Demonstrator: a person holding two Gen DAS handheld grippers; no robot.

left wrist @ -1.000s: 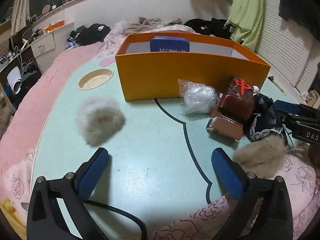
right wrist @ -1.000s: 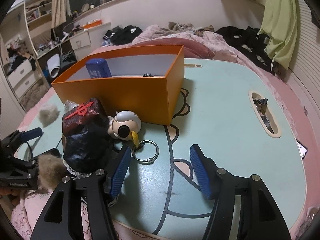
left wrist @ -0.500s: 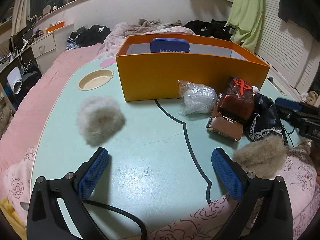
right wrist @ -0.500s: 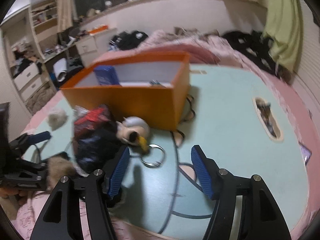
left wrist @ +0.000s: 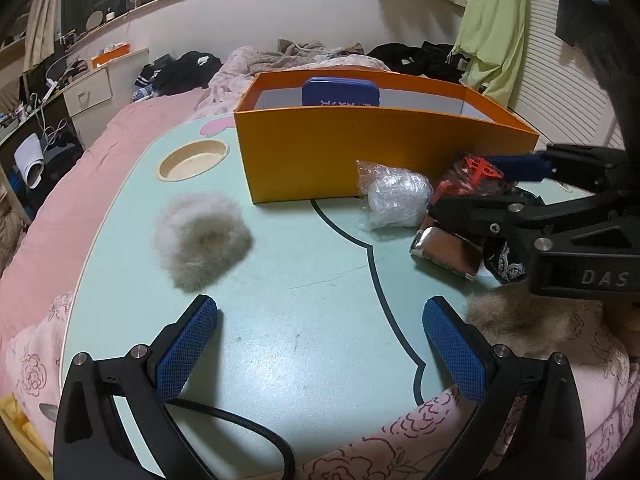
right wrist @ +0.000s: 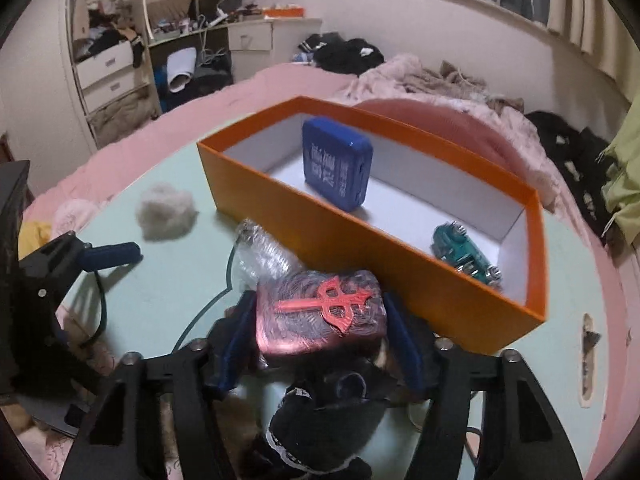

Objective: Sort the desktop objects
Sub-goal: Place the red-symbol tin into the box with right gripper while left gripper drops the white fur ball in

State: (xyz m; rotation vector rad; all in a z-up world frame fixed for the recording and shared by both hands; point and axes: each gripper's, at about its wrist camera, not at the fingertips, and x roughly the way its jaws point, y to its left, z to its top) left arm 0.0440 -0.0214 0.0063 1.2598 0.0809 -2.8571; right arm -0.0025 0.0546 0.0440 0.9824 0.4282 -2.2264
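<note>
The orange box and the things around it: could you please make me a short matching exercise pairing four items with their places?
Things:
1. blue case
2. teal toy car
3. grey fluff ball
4. dark red packet

Places:
A. between the right claw's fingers
B. upright inside the orange box
C. loose on the table, outside the box
D. lying at the box's end

Pairs: 1-B, 2-D, 3-C, 4-A

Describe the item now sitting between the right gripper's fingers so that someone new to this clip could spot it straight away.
Start at the big orange box on the pale green table. Against its near long wall, beside a crinkly clear plastic bundle, lies a dark red wrapped block, straddled by the right gripper. Only it carries a raised bright red emblem on top.
</note>
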